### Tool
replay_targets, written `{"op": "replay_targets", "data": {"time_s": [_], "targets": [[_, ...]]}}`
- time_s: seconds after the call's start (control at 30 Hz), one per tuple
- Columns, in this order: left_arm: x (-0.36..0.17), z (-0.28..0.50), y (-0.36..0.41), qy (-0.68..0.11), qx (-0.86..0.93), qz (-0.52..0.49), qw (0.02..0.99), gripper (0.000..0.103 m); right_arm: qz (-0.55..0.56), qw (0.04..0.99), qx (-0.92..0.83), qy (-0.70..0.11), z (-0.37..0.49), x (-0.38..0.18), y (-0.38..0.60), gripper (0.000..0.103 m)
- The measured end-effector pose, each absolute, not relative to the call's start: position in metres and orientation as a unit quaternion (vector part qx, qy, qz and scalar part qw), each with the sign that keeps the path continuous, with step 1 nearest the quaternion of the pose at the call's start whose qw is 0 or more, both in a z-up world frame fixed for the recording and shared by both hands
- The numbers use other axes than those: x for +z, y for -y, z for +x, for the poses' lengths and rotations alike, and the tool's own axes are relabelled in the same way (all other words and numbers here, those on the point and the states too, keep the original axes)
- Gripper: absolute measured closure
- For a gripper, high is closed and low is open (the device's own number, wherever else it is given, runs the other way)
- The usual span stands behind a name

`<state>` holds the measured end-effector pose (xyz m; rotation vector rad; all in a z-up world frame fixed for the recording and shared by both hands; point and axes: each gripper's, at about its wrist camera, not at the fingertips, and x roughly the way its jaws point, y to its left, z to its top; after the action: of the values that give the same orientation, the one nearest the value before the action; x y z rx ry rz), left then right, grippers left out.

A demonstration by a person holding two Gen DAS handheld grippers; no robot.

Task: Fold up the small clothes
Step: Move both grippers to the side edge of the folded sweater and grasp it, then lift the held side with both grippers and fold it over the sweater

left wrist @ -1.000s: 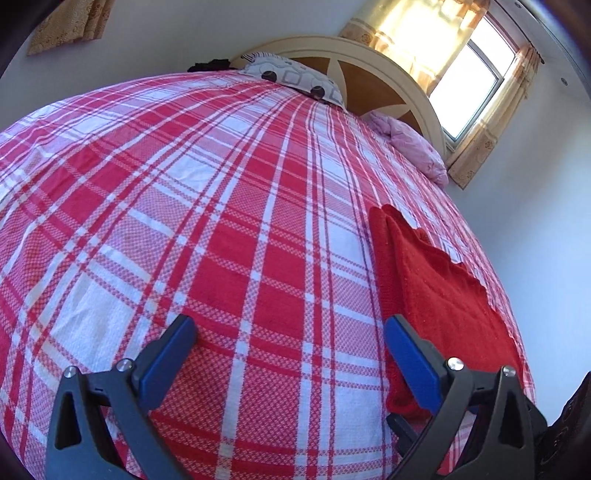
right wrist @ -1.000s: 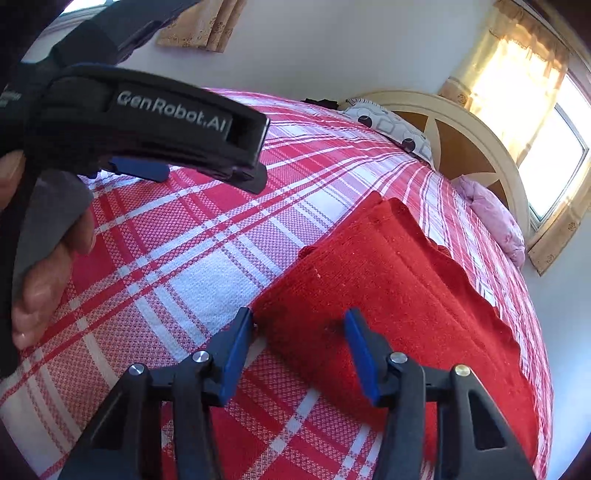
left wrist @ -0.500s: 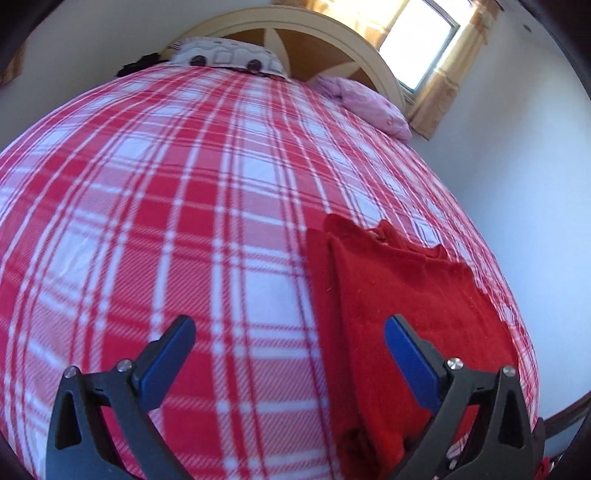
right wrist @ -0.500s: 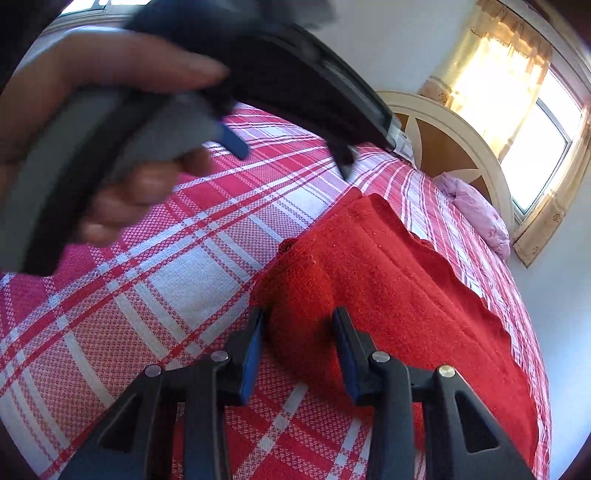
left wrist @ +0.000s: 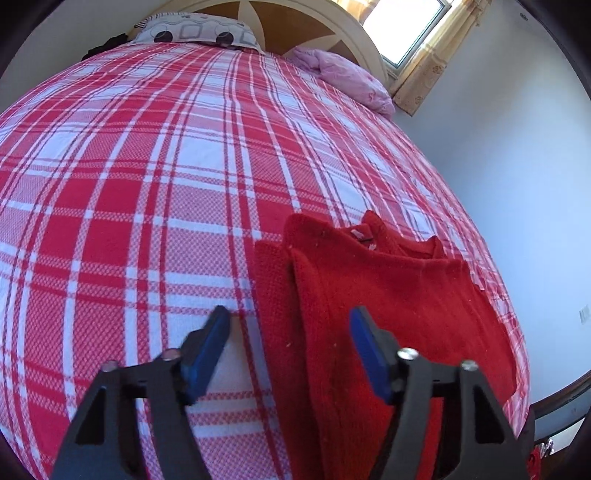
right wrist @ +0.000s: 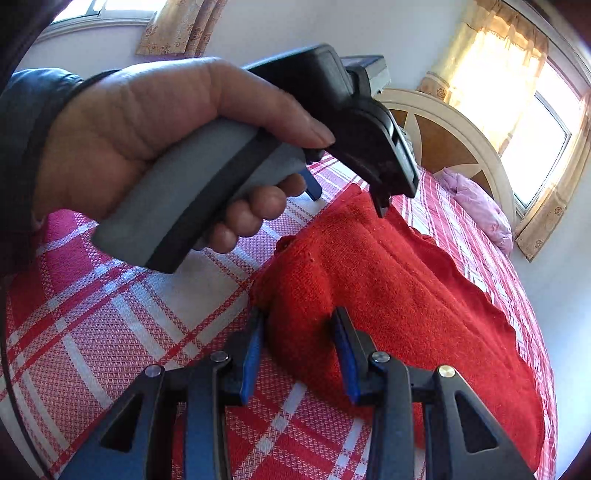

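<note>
Nearest in the right wrist view, the right claw (right wrist: 297, 352) is clamped on the near corner of the red knit sweater (right wrist: 399, 295), its two blue pads pressing a bunched fold of cloth between them. The sweater, the only garment in sight, lies folded lengthwise on the right side of the bed, on a red-and-white plaid bedspread (left wrist: 147, 192). Just above it, a person's hand (right wrist: 147, 147) in a dark sleeve grips the grey handle of the left claw (left wrist: 290, 354), and that hand and tool block much of the bedspread from the right wrist view. The left claw's jaws have just been closing; they stand apart, straddling the sweater's folded left edge without pressing it. A white neck label (left wrist: 364, 236) shows at the collar, too small to read. Farther off lie two pillows, one grey patterned (left wrist: 199, 31), one pink (left wrist: 351, 79), against a curved headboard (left wrist: 295, 22). Two curtained windows show; the nearer to the headboard (left wrist: 406, 26) is brightly lit.
</note>
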<state>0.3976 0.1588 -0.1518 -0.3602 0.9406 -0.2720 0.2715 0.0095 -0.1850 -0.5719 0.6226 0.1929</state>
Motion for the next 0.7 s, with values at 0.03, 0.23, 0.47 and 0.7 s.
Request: {"op": "replay_targets", "data": {"time_s": [0.03,0.23,0.47,0.7], "targets": [[-0.152,0.399,-0.160,-0.447,-0.127,-0.171,0.869,0.063,-0.277,0.908,0.093,-0.301,0.272,-0.185,-0.010,0.065],[-0.152,0.400,-0.161,-0.438,-0.152,-0.198,0.864,0.089,-0.271,0.910,0.092,-0.301,0.274,-0.183,-0.005,0.078],[-0.122,0.393,-0.158,-0.417,-0.166,-0.228,0.864,0.090,-0.176,0.929,0.126,-0.299,0.269,-0.151,0.027,0.087],[-0.078,0.396,-0.123,-0.393,-0.190,-0.219,0.873,0.091,-0.063,0.946,0.142,-0.283,0.267,-0.107,0.087,0.091]]}}
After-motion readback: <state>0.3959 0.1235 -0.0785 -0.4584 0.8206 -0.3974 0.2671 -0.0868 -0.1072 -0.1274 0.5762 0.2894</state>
